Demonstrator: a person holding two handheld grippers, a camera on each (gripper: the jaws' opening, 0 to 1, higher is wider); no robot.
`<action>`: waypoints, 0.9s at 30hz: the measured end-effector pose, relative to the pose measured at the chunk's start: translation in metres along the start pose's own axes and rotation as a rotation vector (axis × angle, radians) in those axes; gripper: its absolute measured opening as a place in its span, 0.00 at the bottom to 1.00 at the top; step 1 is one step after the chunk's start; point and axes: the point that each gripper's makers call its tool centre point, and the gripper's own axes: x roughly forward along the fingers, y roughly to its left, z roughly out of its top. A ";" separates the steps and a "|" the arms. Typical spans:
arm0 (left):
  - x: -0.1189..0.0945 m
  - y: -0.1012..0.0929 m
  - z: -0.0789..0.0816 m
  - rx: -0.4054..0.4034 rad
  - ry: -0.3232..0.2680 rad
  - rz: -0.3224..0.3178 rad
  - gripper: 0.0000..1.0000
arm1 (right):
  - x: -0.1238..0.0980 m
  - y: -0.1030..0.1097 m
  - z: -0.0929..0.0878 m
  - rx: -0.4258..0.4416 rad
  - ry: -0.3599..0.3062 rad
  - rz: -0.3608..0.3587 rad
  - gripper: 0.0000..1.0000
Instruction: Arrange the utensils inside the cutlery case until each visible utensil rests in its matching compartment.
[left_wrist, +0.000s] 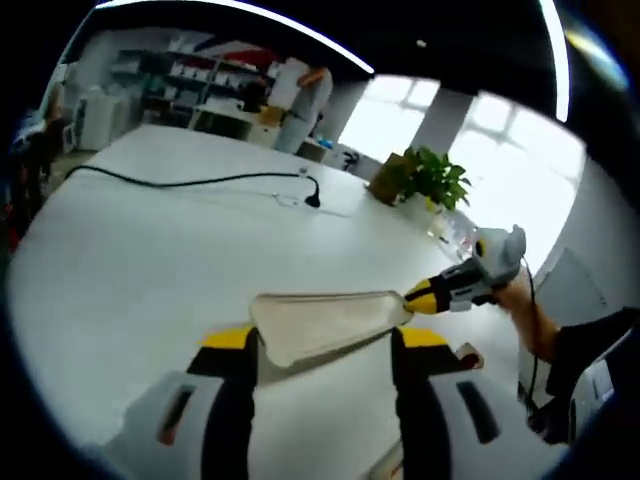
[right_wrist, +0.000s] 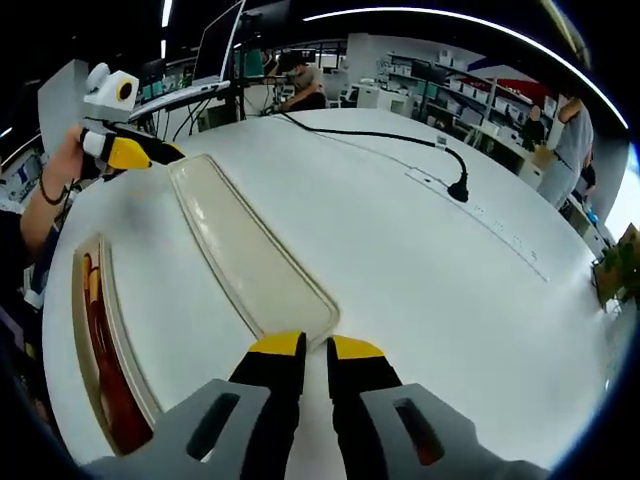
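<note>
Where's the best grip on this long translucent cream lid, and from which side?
Pinch the rim at a short end of the long translucent cream lid, coming in lengthwise: it is long, flat and shallow, so end grips likely keep it level. The right gripper is shut on the near end; the left gripper meets the far end.

Smooth white bench (right_wrist: 420, 270) with a faint satin sheen. Translucent, milky plastic lid (right_wrist: 250, 255), glossy at the raised rim; clear plastic cutlery case (right_wrist: 108, 340) beside it. Matt grey and yellow plastic on right gripper (right_wrist: 315, 350).
</note>
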 end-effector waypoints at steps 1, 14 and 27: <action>0.000 0.000 0.002 -0.015 -0.011 -0.010 0.56 | -0.001 0.000 -0.001 0.000 -0.001 -0.001 0.07; 0.003 0.011 0.001 -0.195 -0.041 -0.060 0.39 | -0.005 -0.003 -0.004 0.010 -0.020 0.003 0.07; 0.015 -0.017 -0.010 -0.364 0.011 -0.241 0.20 | -0.007 -0.005 -0.004 0.015 -0.045 0.020 0.06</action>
